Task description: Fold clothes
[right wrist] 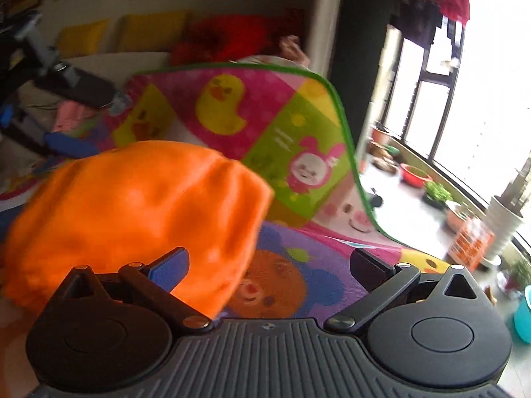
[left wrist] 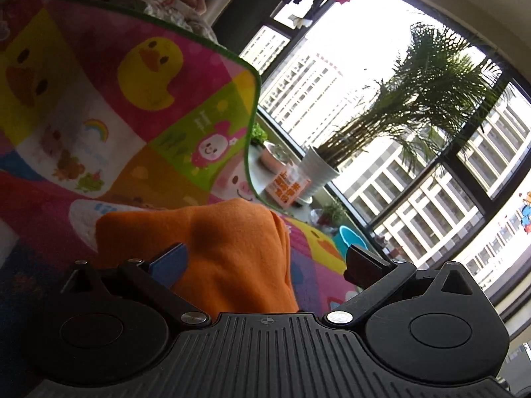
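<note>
The big bright cartoon-print play mat with green edging (left wrist: 139,99) spreads out ahead of both tools, its far side curled up. The soft orange fleece garment (right wrist: 139,212) sits bunched on it, right in front of the tools. Looks like an early fold, so I'd flatten that lump first, then pinch two matching corners. Left tool (left wrist: 265,262): jaws wide apart, cloth lying between them and brushing its blue pad, nothing clamped. Right tool (right wrist: 268,265): also spread, holding nothing, fleece at its left finger.
</note>
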Tool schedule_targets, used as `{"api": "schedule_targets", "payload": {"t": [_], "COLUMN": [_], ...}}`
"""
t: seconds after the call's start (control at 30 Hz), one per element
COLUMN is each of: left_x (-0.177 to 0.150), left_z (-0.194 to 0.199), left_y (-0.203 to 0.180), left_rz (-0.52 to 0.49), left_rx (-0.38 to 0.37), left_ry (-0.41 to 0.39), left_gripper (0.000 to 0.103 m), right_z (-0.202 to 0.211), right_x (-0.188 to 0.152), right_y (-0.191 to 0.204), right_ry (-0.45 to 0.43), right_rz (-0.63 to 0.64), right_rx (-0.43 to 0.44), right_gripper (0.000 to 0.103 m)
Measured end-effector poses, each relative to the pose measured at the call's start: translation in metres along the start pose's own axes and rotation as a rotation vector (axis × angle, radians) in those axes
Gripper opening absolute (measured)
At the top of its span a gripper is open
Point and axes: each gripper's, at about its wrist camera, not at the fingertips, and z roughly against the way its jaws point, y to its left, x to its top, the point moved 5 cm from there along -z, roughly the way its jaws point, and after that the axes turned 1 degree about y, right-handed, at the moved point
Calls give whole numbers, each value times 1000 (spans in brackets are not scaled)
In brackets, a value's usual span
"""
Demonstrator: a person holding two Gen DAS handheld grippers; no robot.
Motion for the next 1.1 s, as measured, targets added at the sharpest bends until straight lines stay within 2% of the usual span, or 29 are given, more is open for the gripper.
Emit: {"api": "schedule_targets", "payload": {"t": [0.1, 0.2, 0.27, 0.33, 0.43, 0.57, 0.73, 0.9, 1.0, 1.1], "left_x": [-23, -50, -65, -80, -102, -135, -176, -209, -216, -219], "left_z": [20, 36, 47, 61, 81, 99, 104, 108, 107, 106], "left_y": [7, 15, 16, 14, 2, -17, -36, -47, -49, -55], "left_rz": [-52, -151, -219, -254, -234, -199, -198, -227, -239, -291], "left_rx": [151, 322, 424, 488, 495, 543, 582, 635, 663, 672], "left_ry": [-16, -26, -42, -68, -98, -152, -122, -113, -115, -137], "left_gripper": [103, 103, 103, 103, 103, 103, 103, 103, 103, 103], "right_z": [-1, -9, -7, 2, 28, 74, 116, 153, 157, 155], "right_x": [-19, -32, -32, -33, -36, -47, -88, -125, -130, -129], "right_y": [25, 34, 31, 28, 29, 35, 51, 55, 55, 50], "right_ry": [47, 64, 80, 76, 41, -10, 62, 35, 4, -2], "right_rz": [139, 176, 127, 83, 18, -93, -141, -240, -264, -305], "right_rx": [-18, -79, -86, -98, -91, -40, -28, 38, 28, 2], "right_gripper": [103, 103, 103, 103, 103, 103, 103, 103, 103, 103]}}
